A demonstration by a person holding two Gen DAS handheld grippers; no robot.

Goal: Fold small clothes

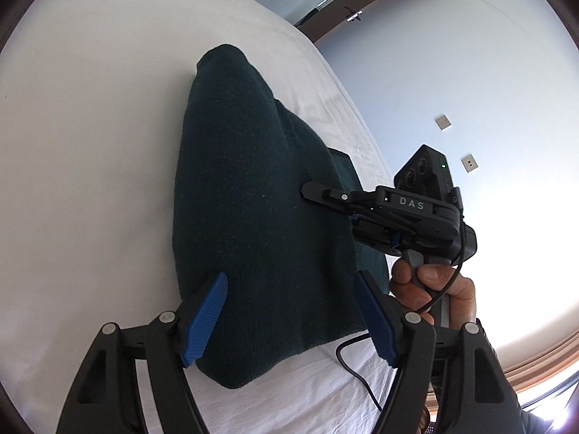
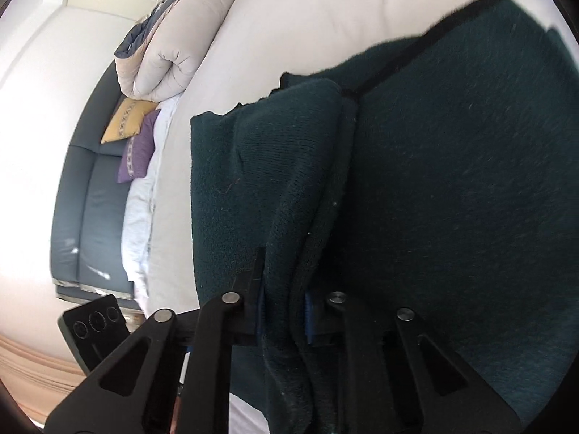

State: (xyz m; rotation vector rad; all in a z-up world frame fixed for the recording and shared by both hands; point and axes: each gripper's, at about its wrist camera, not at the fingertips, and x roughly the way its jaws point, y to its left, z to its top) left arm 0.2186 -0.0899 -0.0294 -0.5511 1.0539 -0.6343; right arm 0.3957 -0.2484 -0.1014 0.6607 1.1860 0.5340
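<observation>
White bedsheet (image 1: 90, 181) fills the frame, and centre frame lies the dark green knit garment (image 1: 253, 199), soft, floppy and thick, best pinched at a doubled edge, where the right gripper (image 2: 284, 311) clamps a bunched fold while the left gripper (image 1: 289, 311) hangs spread wide above it.

garment: one dark green knit piece (image 1: 253, 195), fuzzy like a sweater (can't tell exactly what kind)

where: it's lying on the white bed sheet (image 1: 90, 144), running lengthwise away from the left camera

state: it's sitting partly folded, layers stacking over each other, one narrow end poking up into a rounded peak

right-side edge: a thick bunched fold (image 2: 300, 217) is hanging in a ridge, a darker seam line (image 2: 416, 50) running diagonally across the flat part behind it
</observation>
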